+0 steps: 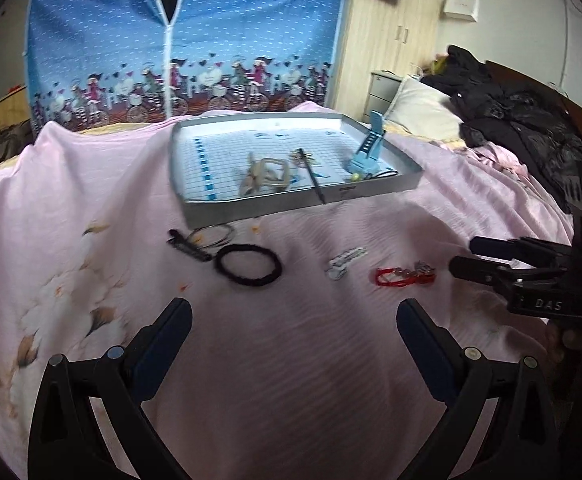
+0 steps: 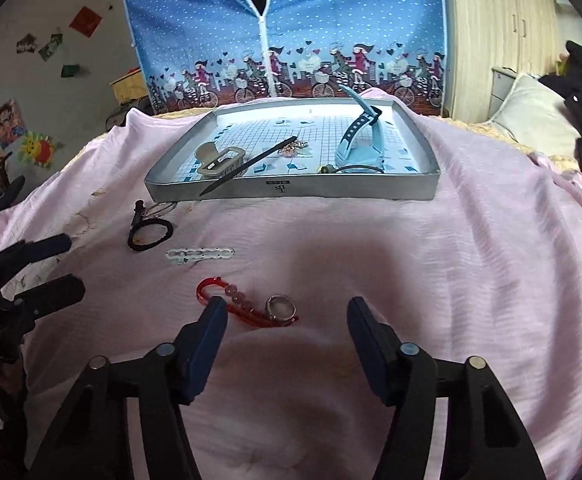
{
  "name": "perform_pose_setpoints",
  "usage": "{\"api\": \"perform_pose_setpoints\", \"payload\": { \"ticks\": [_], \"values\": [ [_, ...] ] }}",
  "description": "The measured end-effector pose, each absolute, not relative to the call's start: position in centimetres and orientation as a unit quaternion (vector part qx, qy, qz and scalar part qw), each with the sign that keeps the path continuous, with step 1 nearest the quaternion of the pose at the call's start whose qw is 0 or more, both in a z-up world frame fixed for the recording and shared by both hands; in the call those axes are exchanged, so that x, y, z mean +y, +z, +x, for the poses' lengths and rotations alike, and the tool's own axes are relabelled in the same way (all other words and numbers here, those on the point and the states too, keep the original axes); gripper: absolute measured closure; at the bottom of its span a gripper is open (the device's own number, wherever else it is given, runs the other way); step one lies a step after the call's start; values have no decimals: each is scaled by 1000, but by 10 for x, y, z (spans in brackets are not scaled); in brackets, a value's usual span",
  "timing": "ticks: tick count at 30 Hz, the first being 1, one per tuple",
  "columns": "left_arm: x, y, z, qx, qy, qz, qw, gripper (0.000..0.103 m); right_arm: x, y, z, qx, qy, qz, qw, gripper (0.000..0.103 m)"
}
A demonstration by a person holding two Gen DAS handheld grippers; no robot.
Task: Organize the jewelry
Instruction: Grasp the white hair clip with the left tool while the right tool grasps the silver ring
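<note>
Hovering low over the pink bedsheet, right gripper spread wide, empty, just short of the red bracelet: light, limp cord, beads slippery; pinch mid-strand. Left gripper likewise agape. Tray well beyond.

**Both grippers open, nothing held**

Left gripper: jaws spread wide, level, low over the bed, nothing between the fingers. Right gripper: jaws also apart, narrower gap, tilted slightly down. The right one sits off to the left one's right side, well apart.
</note>
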State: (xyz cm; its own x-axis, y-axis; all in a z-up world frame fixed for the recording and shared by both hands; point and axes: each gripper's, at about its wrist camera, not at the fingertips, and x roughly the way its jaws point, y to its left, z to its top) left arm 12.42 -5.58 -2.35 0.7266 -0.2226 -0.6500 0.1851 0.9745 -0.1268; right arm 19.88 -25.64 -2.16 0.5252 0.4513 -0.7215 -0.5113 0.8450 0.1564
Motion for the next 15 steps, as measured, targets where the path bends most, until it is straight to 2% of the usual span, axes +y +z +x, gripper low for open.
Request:
{"api": "perform_pose_setpoints", "payload": {
  "ticks": [2,4,13,15],
  "values": [
    [-59,-26,136,361,-126,-28,923,11,-259,-25,206,404,286,-28,868,53],
    [-61,-29,147,369,-137,-30,919,23,-261,-29,213,409,297,-12,863,57],
    [-69,-40,188,399,-179,-28,899,49,-261,-38,224,416,324,-1,850,68],
    [-73,-43,196,402,-184,-28,896,49,-260,-39,224,417,327,-5,848,68]
  ]
}}
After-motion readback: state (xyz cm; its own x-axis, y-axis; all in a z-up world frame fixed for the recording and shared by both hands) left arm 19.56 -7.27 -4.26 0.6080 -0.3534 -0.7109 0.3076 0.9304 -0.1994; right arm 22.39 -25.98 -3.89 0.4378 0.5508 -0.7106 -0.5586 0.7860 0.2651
